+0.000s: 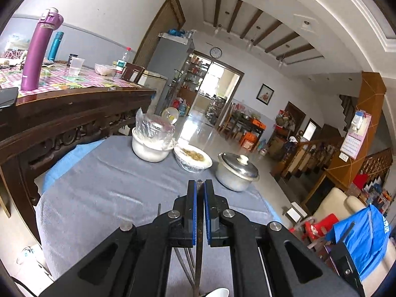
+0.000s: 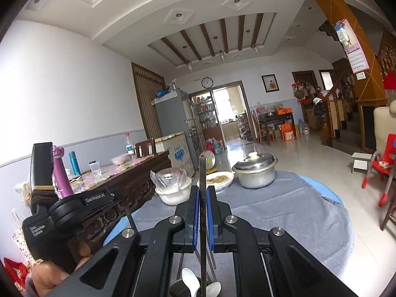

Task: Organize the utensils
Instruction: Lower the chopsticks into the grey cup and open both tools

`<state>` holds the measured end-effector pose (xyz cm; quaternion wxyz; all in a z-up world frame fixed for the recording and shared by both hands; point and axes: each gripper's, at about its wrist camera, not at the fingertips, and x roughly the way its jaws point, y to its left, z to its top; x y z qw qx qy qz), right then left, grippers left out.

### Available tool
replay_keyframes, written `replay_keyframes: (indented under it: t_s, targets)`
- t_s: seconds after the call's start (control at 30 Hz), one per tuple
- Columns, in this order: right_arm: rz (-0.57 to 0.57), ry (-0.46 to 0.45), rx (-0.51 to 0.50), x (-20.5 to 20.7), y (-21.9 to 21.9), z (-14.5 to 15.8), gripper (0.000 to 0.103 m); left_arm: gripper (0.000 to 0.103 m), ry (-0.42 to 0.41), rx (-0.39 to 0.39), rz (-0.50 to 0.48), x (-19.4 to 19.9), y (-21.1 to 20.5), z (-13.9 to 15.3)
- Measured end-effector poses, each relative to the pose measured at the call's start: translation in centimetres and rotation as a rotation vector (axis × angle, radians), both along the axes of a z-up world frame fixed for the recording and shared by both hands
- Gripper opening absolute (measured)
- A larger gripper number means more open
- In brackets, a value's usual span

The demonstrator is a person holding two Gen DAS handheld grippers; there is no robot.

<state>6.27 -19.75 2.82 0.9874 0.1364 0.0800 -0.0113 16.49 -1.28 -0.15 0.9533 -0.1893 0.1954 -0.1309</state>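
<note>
White spoons (image 2: 198, 287) stand nearest, in a holder below. Both the right gripper (image 2: 202, 193) and the left gripper (image 1: 200, 185) pinch a metal chopstick (image 2: 202, 180) each. Likely the stowing step; next, lower straight, then release. Lidded pot (image 2: 256, 170) beyond.

Both wrist cameras are looking low across the grey-clothed table (image 1: 104, 185) (image 2: 284, 205), sharing the lidded steel pot (image 1: 236, 170) (image 2: 256, 170) beyond.

Bright daylight from doorway (image 2: 229, 106); floor glare, fisheye-warped edges.
</note>
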Motion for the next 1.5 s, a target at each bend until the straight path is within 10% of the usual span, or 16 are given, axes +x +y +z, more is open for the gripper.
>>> replay_keyframes:
  t_s: [0.53,0.73,1.1,1.5]
  targets:
    - [0.009,0.054,0.073,0.5,-2.1,-0.7,0.008,0.007,0.048,0.045,-0.074,-0.9,1.5,-1.5]
    - [-0.034,0.078,0.088,0.6,-3.5,-1.2,0.008,0.039,0.09,0.109,-0.013,-1.0,3.5,-3.6]
    - [-0.078,0.212,0.17,0.8,-6.7,-3.9,0.021,0.055,0.301,0.275,0.045,-1.9,4.9,-7.9]
    - [-0.083,0.231,0.136,-1.7,-5.3,-3.4,0.032,0.065,0.289,0.41,-0.022,-5.9,2.4,-7.5]
